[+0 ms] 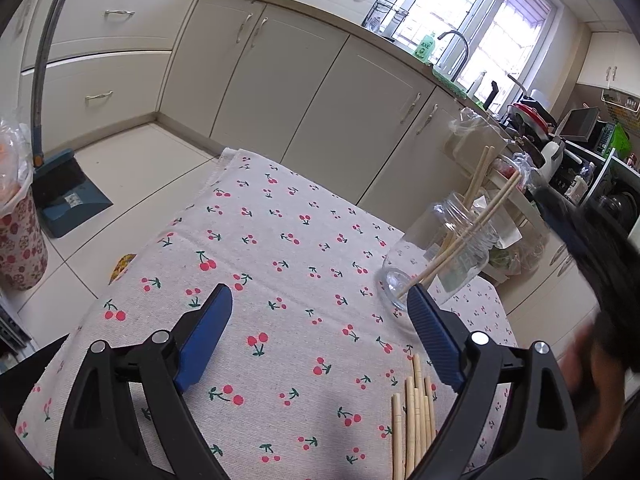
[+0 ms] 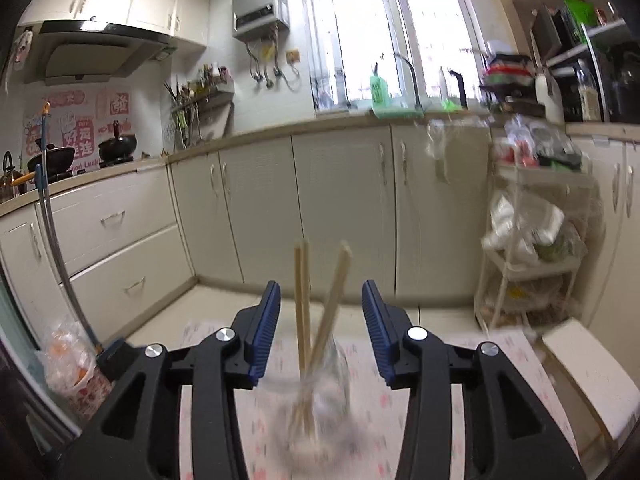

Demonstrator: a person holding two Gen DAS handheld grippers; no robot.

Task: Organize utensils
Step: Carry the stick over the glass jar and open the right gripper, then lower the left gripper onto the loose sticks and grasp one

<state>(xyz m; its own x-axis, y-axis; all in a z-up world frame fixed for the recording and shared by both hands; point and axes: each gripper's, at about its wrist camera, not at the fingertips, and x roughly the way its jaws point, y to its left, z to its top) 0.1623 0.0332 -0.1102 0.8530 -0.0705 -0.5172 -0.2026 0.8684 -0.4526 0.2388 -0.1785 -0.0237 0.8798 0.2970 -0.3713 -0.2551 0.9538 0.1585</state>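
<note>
A clear glass jar (image 1: 436,256) stands on the cherry-print tablecloth (image 1: 280,240) at the right, with three wooden chopsticks (image 1: 476,216) leaning in it. Several more chopsticks (image 1: 416,412) lie on the cloth near the front, just left of my left gripper's right finger. My left gripper (image 1: 320,296) is open and empty above the cloth. My right gripper (image 2: 320,292) is open, with the jar (image 2: 320,392) and its chopsticks (image 2: 304,304) between and just beyond its fingers; this view is blurred. The right gripper shows as a dark blur (image 1: 592,248) right of the jar.
A dustpan with a long handle (image 1: 64,196) and a flowered bin (image 1: 20,236) stand on the floor at the left. A white storage cart (image 2: 532,240) with bags stands at the right. Kitchen cabinets (image 1: 304,80) run behind the table.
</note>
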